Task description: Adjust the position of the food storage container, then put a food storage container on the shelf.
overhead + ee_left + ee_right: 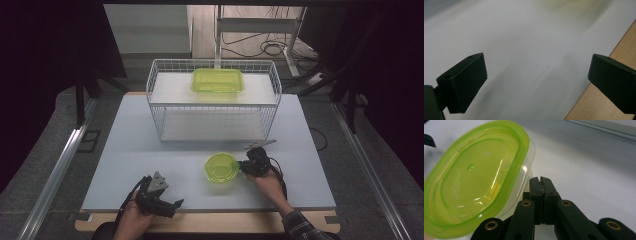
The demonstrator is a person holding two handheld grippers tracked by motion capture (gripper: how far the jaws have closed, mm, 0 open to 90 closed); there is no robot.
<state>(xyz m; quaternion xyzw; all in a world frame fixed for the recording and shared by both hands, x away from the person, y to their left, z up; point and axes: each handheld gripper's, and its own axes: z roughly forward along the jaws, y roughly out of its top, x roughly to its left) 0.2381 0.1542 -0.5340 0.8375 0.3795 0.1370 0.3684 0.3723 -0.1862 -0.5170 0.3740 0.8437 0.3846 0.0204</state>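
A small oval container with a translucent green lid (pixel 221 167) (pixel 476 180) sits on the white table top, right of the middle. My right gripper (pixel 243 166) (pixel 540 180) is at the container's right side. Its jaws are shut together with nothing between them, and their tips lie close against the clear wall below the lid's rim. My left gripper (pixel 169 196) (pixel 536 75) rests low over the table near the front edge at the left. Its jaws stand wide open over bare white surface.
A white wire basket (pixel 159 107) stands at the back middle of the table (pixel 130 145), and a larger rectangular green-lidded container (pixel 217 80) rests on the white board across its top. A wooden strip (pixel 614 47) borders the table's front edge. Cables lie on the floor behind.
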